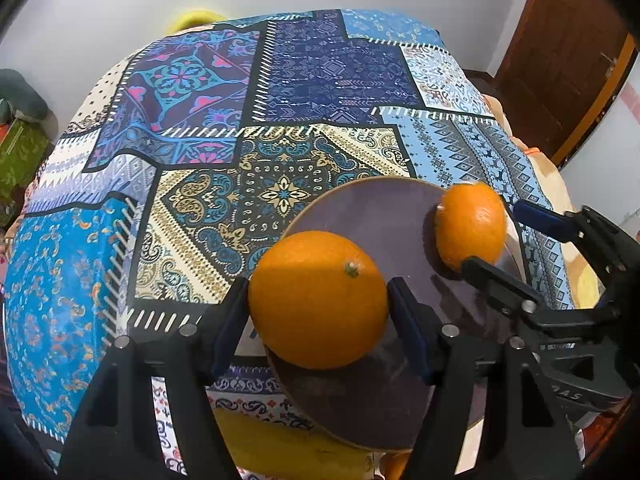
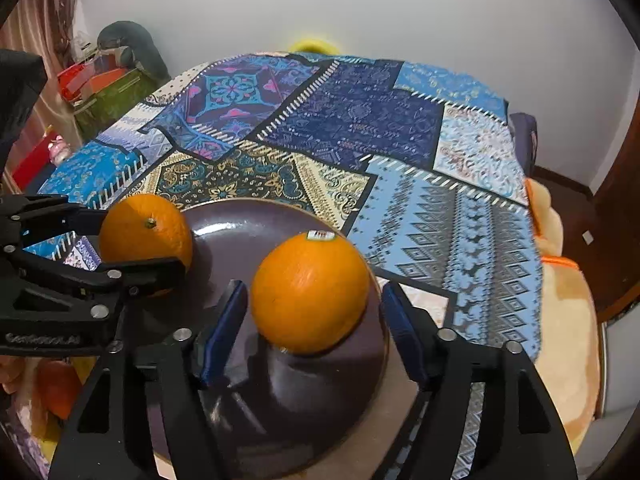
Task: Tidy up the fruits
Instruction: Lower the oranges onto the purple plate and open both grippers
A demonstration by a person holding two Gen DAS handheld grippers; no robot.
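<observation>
A dark brown round plate (image 1: pixel 372 216) lies on the patterned cloth at the near edge; it also shows in the right wrist view (image 2: pixel 240 232). My left gripper (image 1: pixel 318 312) is shut on an orange with a green stem (image 1: pixel 316 300), held over the plate's left rim; the same orange shows in the right wrist view (image 2: pixel 146 232). My right gripper (image 2: pixel 314 316) is open around a second orange with a sticker (image 2: pixel 310 292), which rests on the plate. There is a gap between its pads and the fruit. This orange shows in the left wrist view (image 1: pixel 472 226).
The patchwork tablecloth (image 1: pixel 280 120) covers the table beyond the plate. A yellow object (image 2: pixel 314 46) sits at the far edge. Boxes and bags (image 2: pixel 100 84) stand off to the left. A wooden door (image 1: pixel 568 52) is at the right.
</observation>
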